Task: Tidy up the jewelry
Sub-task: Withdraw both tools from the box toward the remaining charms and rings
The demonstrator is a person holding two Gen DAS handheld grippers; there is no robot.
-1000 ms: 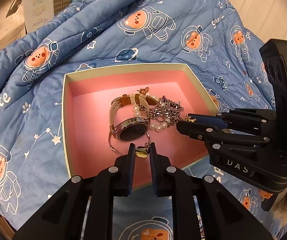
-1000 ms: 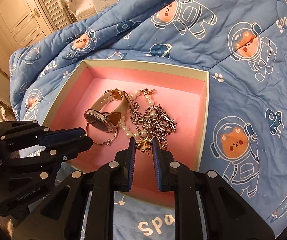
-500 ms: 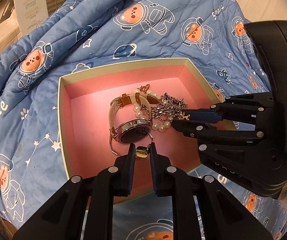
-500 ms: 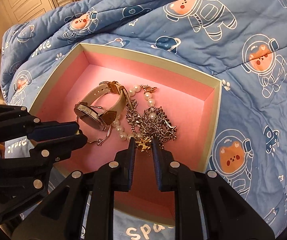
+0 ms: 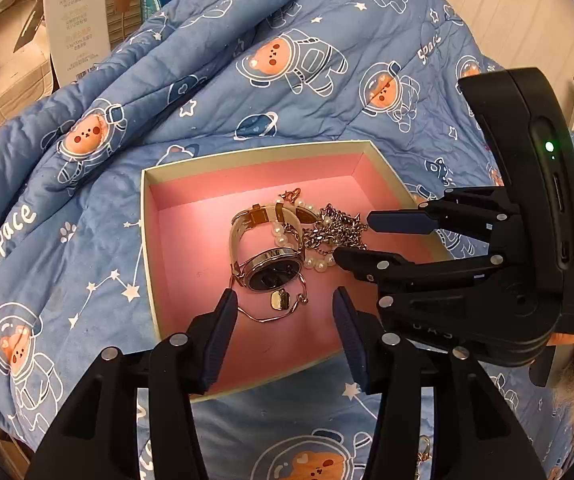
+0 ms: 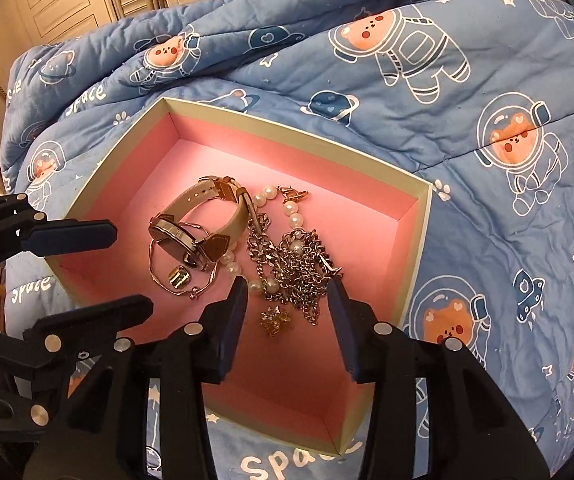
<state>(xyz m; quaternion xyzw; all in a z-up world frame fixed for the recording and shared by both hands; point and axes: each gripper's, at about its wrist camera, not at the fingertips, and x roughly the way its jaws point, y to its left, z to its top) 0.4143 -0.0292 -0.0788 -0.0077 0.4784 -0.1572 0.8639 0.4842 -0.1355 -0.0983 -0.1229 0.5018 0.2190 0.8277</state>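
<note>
The left hand-held gripper (image 5: 283,304) is held over the near edge of the pink-lined box (image 5: 149,248); its jaws have just been opening and stand apart, with the gold charm bangle (image 5: 281,302) lying loose between them. The right hand-held gripper (image 6: 287,294) has likewise just been opening, and nothing is gripped; a small gold star charm (image 6: 275,318) lies between its pads. Beside these, a beige-strapped watch (image 6: 191,240), a pearl strand (image 6: 293,216) and a silver chain (image 6: 299,264) are heaped. The box rests on a blue quilted blanket (image 6: 407,92).
</note>
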